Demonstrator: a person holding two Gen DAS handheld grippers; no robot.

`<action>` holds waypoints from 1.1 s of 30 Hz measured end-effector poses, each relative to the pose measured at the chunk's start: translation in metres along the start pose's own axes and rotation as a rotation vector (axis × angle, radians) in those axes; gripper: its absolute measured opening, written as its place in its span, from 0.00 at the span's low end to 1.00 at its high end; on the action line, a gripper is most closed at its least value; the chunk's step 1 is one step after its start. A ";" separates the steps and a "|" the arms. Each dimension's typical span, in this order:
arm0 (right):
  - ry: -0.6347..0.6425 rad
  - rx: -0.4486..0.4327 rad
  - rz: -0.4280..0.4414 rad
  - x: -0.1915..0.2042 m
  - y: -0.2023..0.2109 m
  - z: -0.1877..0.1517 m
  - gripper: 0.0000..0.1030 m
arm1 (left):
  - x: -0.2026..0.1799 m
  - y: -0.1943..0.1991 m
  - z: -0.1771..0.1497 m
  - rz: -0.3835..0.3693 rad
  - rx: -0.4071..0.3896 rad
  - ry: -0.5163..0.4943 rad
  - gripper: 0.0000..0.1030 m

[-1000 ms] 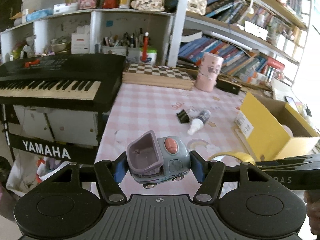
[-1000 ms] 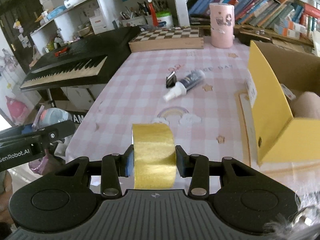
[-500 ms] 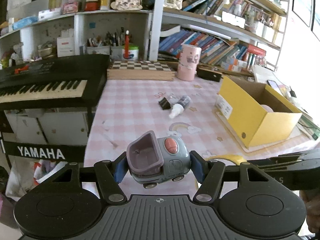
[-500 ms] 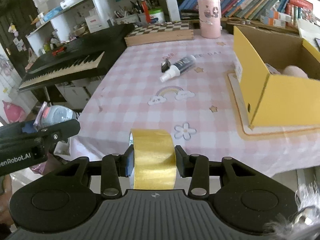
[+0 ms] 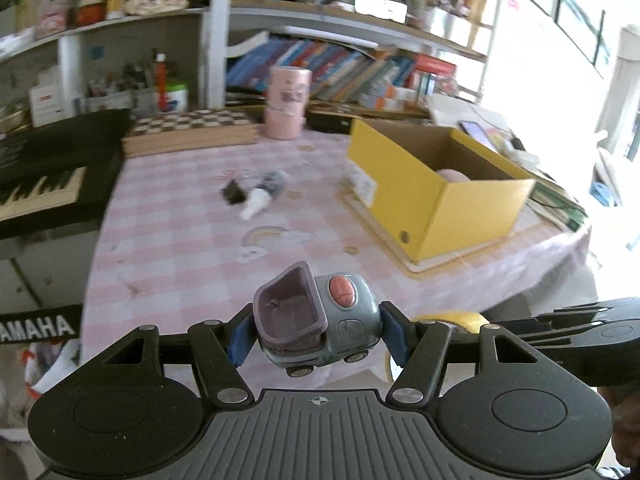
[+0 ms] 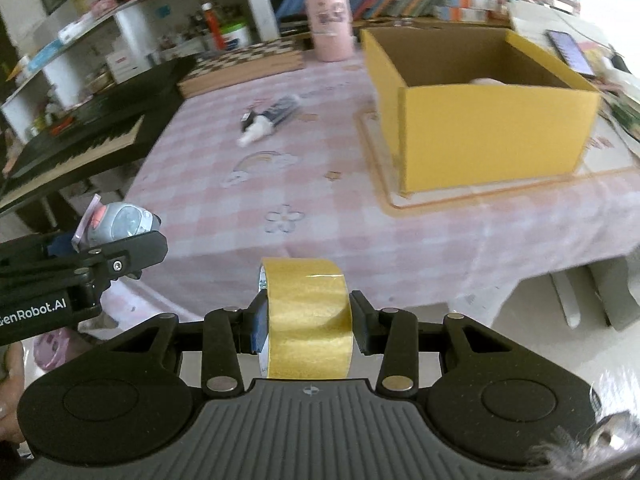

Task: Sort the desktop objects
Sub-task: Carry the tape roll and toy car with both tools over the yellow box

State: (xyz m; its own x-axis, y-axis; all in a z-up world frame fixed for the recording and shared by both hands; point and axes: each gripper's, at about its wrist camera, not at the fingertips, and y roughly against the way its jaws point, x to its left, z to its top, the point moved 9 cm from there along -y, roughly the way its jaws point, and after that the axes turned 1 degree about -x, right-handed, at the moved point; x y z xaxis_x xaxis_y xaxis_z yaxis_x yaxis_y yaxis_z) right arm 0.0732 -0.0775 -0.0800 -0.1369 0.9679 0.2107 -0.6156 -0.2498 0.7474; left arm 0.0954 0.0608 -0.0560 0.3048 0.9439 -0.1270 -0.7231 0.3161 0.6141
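One toy car [image 5: 320,316], one tape roll [image 6: 308,320], one yellow box [image 6: 480,128].

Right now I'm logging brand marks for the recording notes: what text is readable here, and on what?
"AMAHA", first letter cut off: on the black keyboard stand.
"GenRobot.AI": on the left claw body.
Print on the toy truck door, the yellow box label and the pink canister: too blurred to read.

Spray bottle [image 5: 266,192] on table [image 5: 180,216], left of box [image 5: 436,184].
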 end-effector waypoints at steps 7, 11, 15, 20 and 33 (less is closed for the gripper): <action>-0.061 -0.010 -0.056 -0.026 0.012 -0.008 0.37 | -0.026 -0.010 0.001 -0.063 0.012 -0.050 0.62; -0.083 -0.016 -0.075 -0.036 0.015 -0.010 0.37 | -0.039 -0.016 0.003 -0.085 0.014 -0.070 0.62; -0.100 -0.022 -0.092 -0.049 0.019 -0.010 0.37 | -0.051 -0.022 0.006 -0.103 0.015 -0.085 0.62; -0.117 -0.024 -0.110 -0.068 0.022 -0.007 0.37 | -0.068 -0.032 0.012 -0.126 0.016 -0.103 0.62; -0.128 -0.024 -0.131 -0.121 0.020 0.017 0.37 | -0.109 -0.064 0.036 -0.147 0.010 -0.122 0.62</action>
State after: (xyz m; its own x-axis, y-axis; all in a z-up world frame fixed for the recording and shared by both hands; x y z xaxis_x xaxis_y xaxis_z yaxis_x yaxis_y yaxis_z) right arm 0.0906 -0.2002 -0.0798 0.0445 0.9802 0.1927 -0.6402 -0.1201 0.7587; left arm 0.1313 -0.0660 -0.0533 0.4802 0.8688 -0.1206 -0.6595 0.4483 0.6035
